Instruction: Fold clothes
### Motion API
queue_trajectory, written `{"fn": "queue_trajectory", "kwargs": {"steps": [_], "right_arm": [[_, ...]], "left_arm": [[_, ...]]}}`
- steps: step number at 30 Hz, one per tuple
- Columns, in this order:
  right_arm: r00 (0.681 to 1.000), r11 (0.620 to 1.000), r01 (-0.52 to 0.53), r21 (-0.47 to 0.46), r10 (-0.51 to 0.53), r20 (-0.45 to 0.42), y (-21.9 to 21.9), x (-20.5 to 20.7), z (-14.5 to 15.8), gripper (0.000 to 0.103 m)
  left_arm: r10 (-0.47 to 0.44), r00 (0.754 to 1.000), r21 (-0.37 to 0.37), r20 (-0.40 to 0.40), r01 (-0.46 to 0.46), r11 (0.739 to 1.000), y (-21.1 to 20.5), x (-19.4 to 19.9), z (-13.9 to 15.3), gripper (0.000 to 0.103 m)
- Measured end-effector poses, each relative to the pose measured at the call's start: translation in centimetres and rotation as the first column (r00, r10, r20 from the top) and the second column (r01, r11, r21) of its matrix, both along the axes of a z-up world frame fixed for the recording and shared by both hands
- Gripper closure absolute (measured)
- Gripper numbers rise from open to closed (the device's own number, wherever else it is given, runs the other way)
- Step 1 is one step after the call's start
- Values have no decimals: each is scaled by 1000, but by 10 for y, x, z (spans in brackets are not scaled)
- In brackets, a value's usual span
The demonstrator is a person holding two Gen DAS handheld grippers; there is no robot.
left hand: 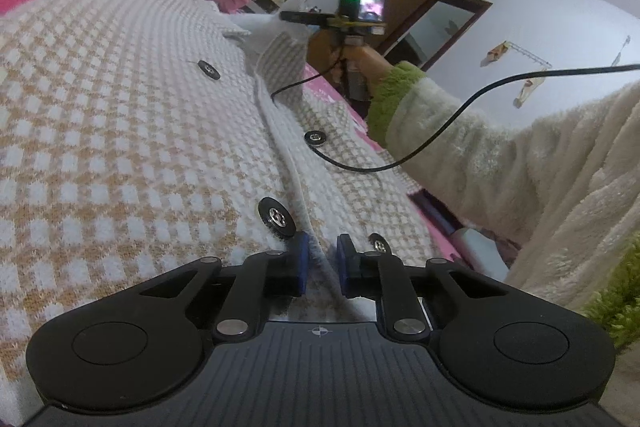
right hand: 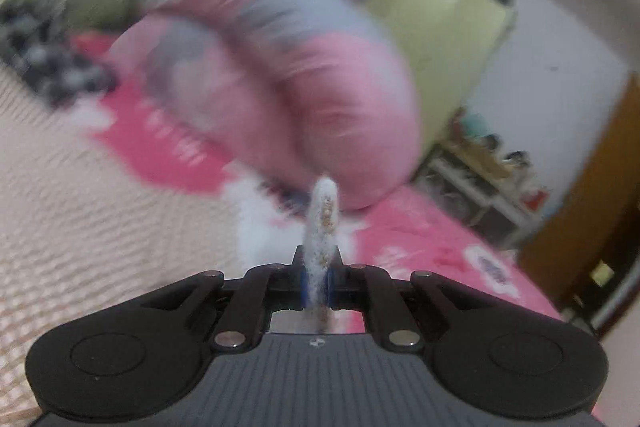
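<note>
Two hand-held grippers clamp your checked cardigan (left hand: 120, 131) on the pink bed (right hand: 420, 239), left hand-held gripper (left hand: 322, 263) pinching its button placket at 6 o'clock, right hand-held gripper (right hand: 318, 275) closed on its white edge.

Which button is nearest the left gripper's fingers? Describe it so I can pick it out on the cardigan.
Start at the tan-and-white checked cardigan spread on the pink bed, and follow its white front band down toward the left gripper. Left of that band, just above the blue fingers, sits the nearest button. It is black with a shiny metal centre, and looks bigger than the other buttons.
</note>
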State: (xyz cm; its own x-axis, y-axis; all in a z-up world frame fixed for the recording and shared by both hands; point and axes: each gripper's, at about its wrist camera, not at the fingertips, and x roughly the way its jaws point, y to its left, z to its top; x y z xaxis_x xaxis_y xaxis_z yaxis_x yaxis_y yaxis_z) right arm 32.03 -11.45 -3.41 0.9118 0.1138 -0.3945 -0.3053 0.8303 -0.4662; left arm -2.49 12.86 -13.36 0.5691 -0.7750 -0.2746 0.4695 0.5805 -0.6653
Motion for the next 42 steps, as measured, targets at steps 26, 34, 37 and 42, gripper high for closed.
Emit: {"fn": "queue_trajectory", "kwargs": {"steps": [26,34,37,42], "right_arm": [[902,924,228,308,-81,-424,53,121,-39,80],[958,788,153,597,30,-286,-43,32,72,60],[964,790,116,602,55,-259,-81,-27,111,59],[938,773,150,616,85,-335,-118,-112,141,59]], "left_arm": [[-22,998,-141,-55,14,990,28,-16,-8,98],[-21,997,-177,-78,7,984,36,-19,-6,98],[-18,996,-188,-92,0,982,42,-21,-6,98],[0,995,-139,-95,-13,990,38,-25,1,91]]}}
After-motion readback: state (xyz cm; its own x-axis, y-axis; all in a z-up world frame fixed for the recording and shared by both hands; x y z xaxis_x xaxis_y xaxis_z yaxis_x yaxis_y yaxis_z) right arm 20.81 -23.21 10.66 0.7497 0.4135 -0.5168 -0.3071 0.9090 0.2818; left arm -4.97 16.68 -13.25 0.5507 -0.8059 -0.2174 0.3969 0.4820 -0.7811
